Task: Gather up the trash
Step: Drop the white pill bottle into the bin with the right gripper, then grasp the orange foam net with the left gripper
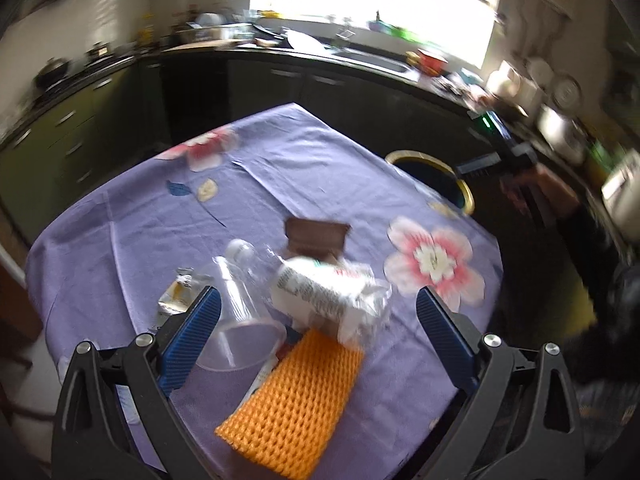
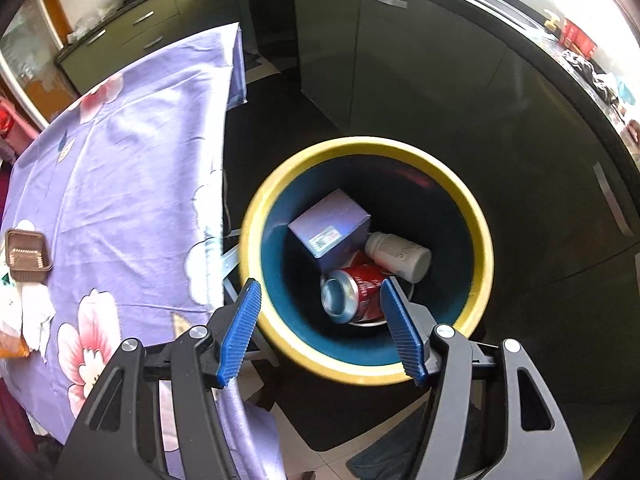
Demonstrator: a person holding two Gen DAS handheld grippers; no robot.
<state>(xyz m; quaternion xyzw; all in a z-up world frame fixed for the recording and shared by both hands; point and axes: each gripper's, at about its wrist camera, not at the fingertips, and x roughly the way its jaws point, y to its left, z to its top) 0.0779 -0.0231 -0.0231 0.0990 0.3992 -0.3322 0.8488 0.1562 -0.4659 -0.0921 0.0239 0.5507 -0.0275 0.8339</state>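
My left gripper is open above trash on the purple flowered tablecloth: a clear plastic cup lying on its side, a crumpled white wrapper, an orange foam net, a brown plastic tray and a small wrapper. My right gripper is open and empty above a yellow-rimmed blue bin beside the table. In the bin lie a red can, a purple box and a white bottle. The bin also shows in the left wrist view.
The bin stands on the dark floor off the table's right edge. Dark kitchen cabinets and a cluttered counter with a sink run behind. The brown tray and the white wrapper show at the left of the right wrist view.
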